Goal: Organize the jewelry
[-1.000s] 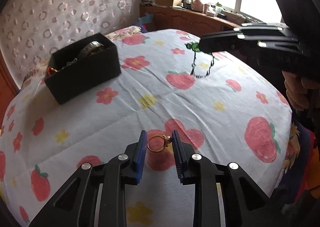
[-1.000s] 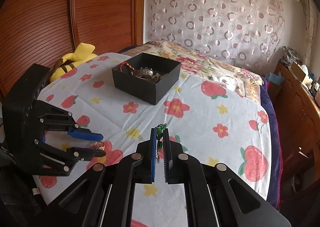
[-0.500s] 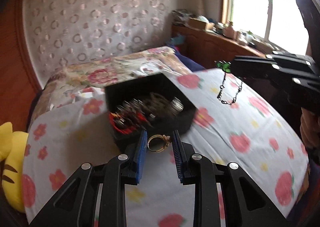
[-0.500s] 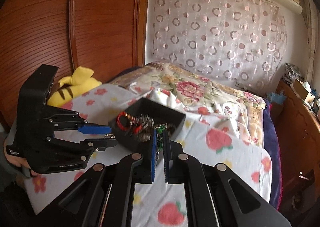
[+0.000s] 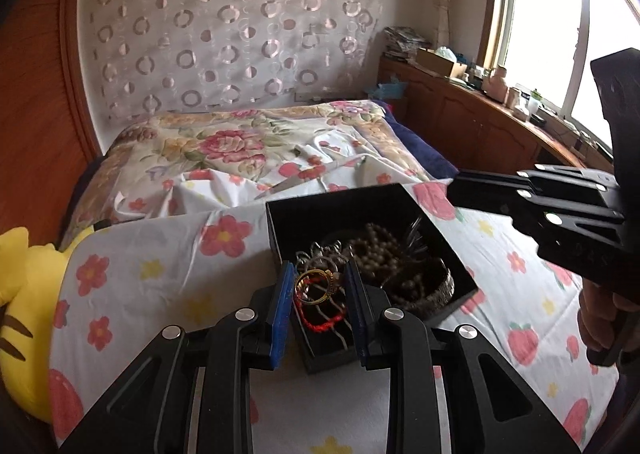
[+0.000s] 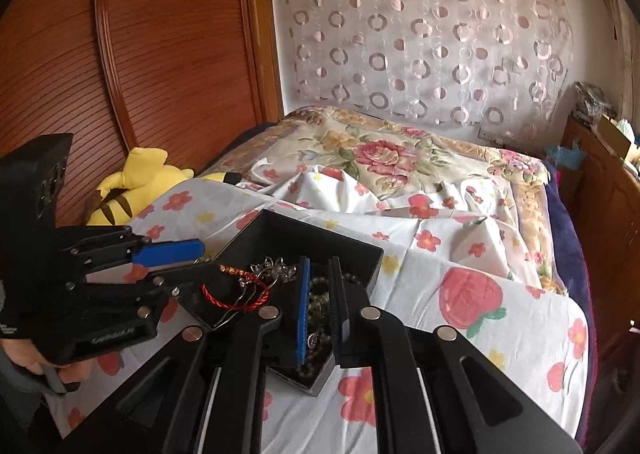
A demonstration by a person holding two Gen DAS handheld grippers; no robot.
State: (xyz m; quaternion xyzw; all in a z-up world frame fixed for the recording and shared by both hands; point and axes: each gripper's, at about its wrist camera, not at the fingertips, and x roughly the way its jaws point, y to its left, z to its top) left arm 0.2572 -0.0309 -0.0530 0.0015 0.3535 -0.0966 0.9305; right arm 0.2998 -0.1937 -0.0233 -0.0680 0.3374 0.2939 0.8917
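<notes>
— Left claw (image 5: 319,290): clamped on a gold ring (image 5: 315,286), thin band with a small knob, held just above the near corner of the black box (image 5: 320,206).

— Right claw (image 6: 319,304): opening over the same box (image 6: 304,234); beads visible in the gap, cannot tell whether gripped.

— Inside: pearl strand (image 5: 376,250), red cord bracelet (image 6: 236,294), silvery tangle.

— Around: square matte box on a bed with a strawberry-print sheet (image 5: 152,254); yellow plush toy (image 6: 140,182) at the edge.

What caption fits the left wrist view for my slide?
Left claw holding a gold ring over the black jewelry box on the flowered sheet.
</notes>
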